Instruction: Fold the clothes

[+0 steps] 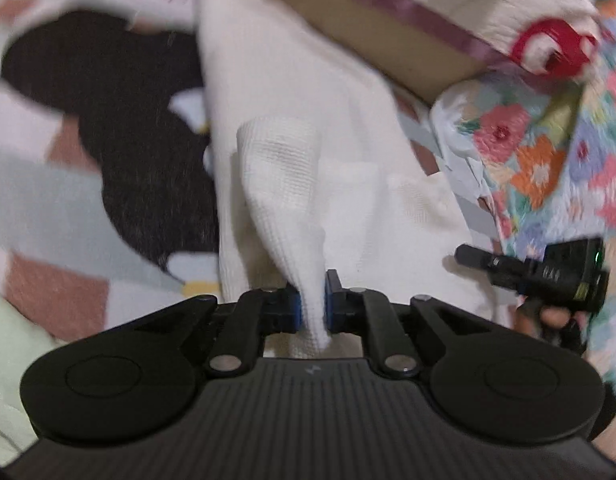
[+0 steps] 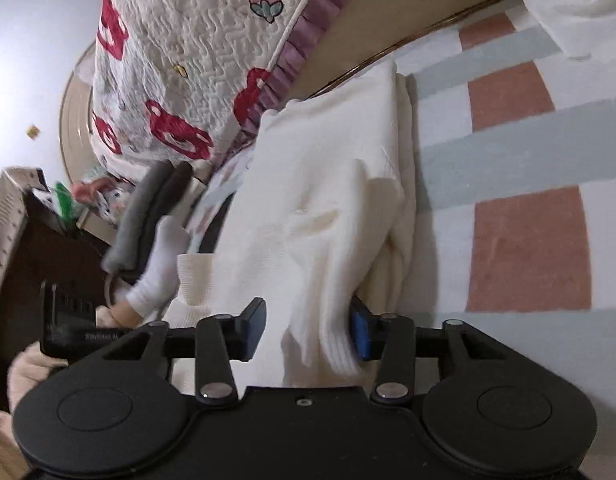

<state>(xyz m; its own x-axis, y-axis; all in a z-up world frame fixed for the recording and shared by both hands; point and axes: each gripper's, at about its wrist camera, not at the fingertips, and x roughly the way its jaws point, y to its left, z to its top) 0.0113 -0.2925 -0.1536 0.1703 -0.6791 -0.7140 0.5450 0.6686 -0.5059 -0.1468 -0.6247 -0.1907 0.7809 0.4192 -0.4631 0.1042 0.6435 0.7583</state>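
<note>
Clearly mid-fold on the cream knit garment (image 1: 308, 128), judged partway: lifted and carried, not yet laid flat. Left gripper (image 1: 312, 304) with jaws together, clamped on a pinched corner of the knit; fabric rising straight ahead of the jaws in a peaked fold, bulk of cloth beyond and to the right of them. Right gripper (image 2: 308, 328) with jaws apart, cuff-like ribbed edge lying loose between the pads, touching the right pad (image 2: 359, 334) only, no clamp visible. Rest of garment spread ahead of the right jaws over the checked bedsheet (image 2: 527, 248), folded edge running along the right side. Quilted strawberry blanket (image 2: 180, 64) beyond the jaws, upper left; black garment (image 1: 128, 140) left of the left jaws; floral cloth (image 1: 547, 152) to their right. Next move likely needs right jaws closing on the ribbed edge, then both pulling taut and lowering onto the bed. Left view blurred, hand apparently in motion, held low and level; right tilted slightly down toward the bed.
</note>
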